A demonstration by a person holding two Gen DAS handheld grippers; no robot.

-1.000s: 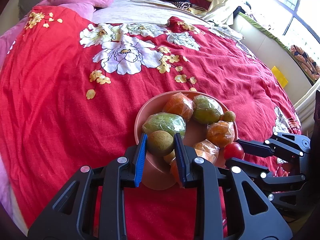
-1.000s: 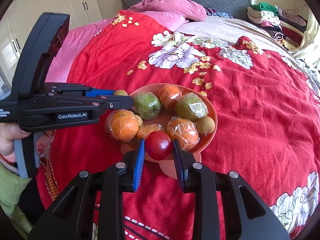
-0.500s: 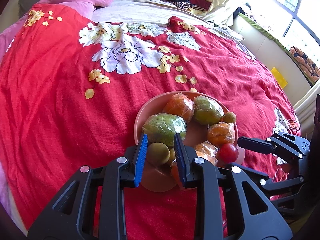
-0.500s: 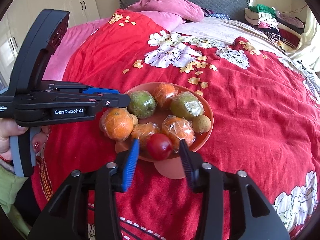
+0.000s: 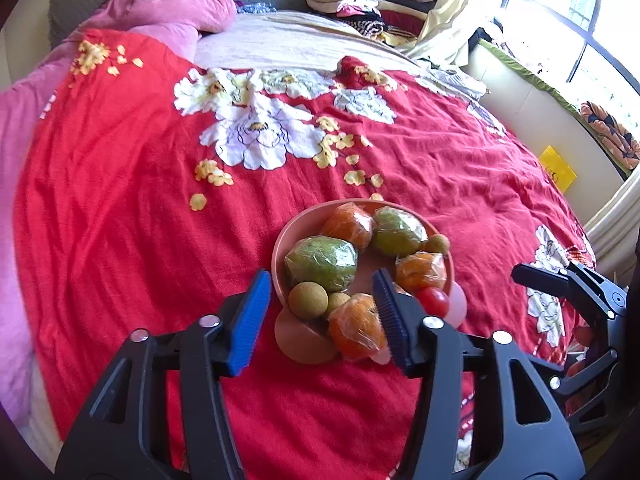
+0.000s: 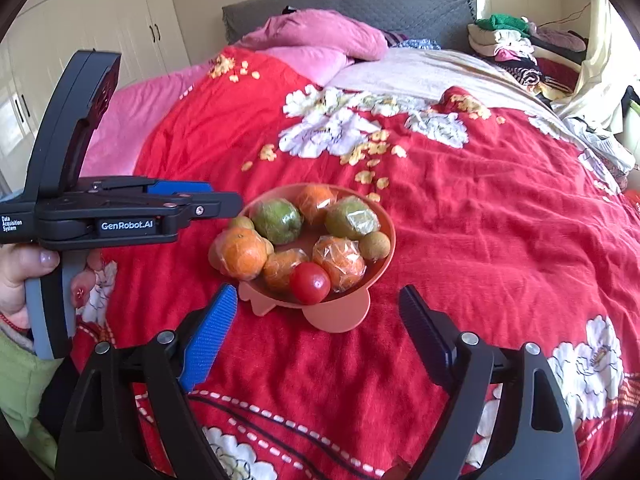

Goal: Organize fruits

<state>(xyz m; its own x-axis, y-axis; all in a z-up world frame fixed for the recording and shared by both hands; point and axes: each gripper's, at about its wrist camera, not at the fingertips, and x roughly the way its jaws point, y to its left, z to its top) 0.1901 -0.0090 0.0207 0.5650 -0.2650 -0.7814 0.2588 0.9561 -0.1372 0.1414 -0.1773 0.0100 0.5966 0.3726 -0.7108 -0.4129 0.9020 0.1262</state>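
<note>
A salmon-pink bowl (image 5: 279, 252) (image 6: 391, 245) sits on the red flowered bedspread, holding wrapped oranges, two green fruits and small brown fruits. My left gripper (image 5: 321, 280) hangs just above the bowl's near rim with its jaws opening. A small round brown fruit (image 5: 308, 299) lies in the bowl below them, and neither pad touches it. My right gripper (image 6: 317, 294) is drawn back from the bowl with its jaws opening wide and nothing between them. A red tomato (image 6: 310, 283) (image 5: 433, 300) rests on the rim beside a wrapped orange (image 6: 339, 262). The left gripper (image 6: 200, 204) also shows at the left of the right wrist view.
Pink pillows (image 6: 320, 34) and a grey headboard lie at the far end of the bed. Folded clothes (image 5: 360, 4) are piled at the back right. A window (image 5: 580, 32) and a low ledge run along the right. A person's hand (image 6: 20, 276) holds the left gripper's handle.
The left gripper let go of the brown fruit, which now lies in the bowl. The right gripper let go of the red tomato at the rim. Both opened and drew back and up.
</note>
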